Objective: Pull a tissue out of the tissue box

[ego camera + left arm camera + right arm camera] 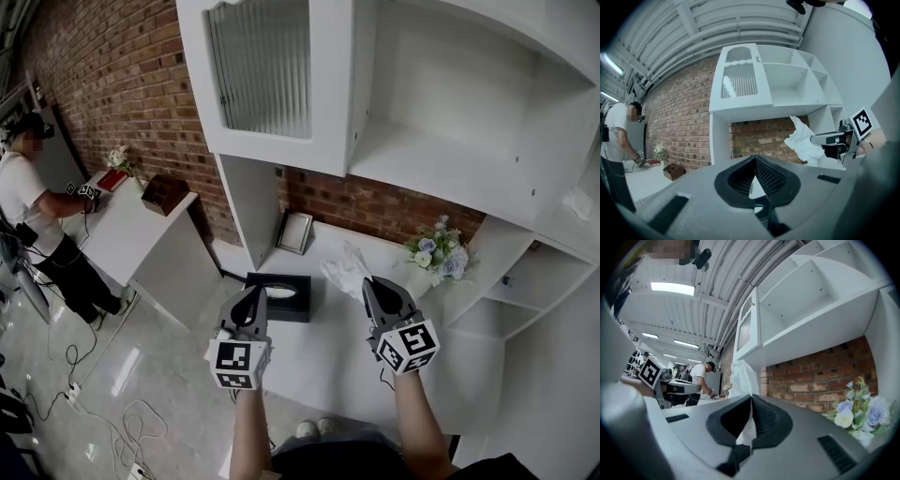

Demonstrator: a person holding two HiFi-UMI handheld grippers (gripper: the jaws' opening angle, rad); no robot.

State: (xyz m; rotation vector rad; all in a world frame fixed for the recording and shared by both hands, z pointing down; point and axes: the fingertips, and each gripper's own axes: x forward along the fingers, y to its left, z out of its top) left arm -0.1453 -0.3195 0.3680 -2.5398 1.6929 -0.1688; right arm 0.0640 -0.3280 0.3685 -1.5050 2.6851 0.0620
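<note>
A black tissue box (281, 296) lies on the white table (319, 361) below the cabinet. My right gripper (367, 280) hovers to the right of the box and is shut on a white tissue (344, 269), which hangs free above the table, clear of the box. In the right gripper view the tissue (741, 377) stands up past the jaw tips, with a strip pinched between the pads. My left gripper (255, 291) is at the box's left end with its jaws together; I see nothing between them. From the left gripper view, the tissue (802, 138) shows at the right.
A bouquet of pale flowers (439, 253) and a small picture frame (295, 232) stand at the back of the table against the brick wall. White shelves (450, 141) overhang the table. A person (28, 202) works at another table far left. Cables (94, 412) lie on the floor.
</note>
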